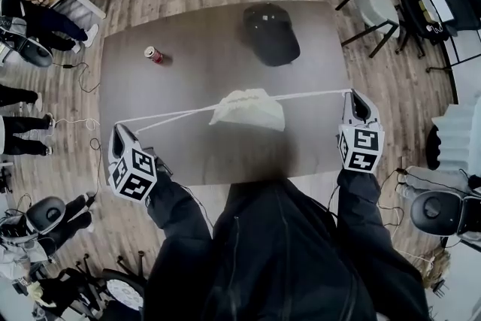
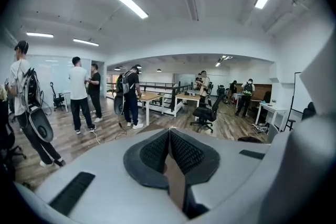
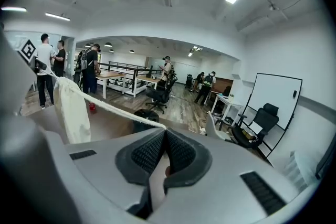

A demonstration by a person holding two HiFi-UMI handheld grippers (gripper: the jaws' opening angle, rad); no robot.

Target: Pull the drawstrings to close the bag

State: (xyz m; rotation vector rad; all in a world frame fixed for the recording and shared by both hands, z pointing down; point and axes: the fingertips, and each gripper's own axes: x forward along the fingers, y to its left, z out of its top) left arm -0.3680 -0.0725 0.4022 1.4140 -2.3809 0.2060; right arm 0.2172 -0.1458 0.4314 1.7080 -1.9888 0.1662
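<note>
A white cloth bag hangs over the middle of the dark table, its mouth gathered. One white drawstring runs taut from it to my left gripper off the table's left front corner. The other drawstring stretches to my right gripper at the table's right edge. Both grippers are shut on their string ends. In the right gripper view the drawstring leads from the closed jaws to the bag. The left gripper view shows my left gripper with its jaws pressed together; the string is hidden there.
A red can lies at the table's far left, and a black cap rests at its far middle. A white chair stands beyond the right corner. People stand on the wooden floor to the left.
</note>
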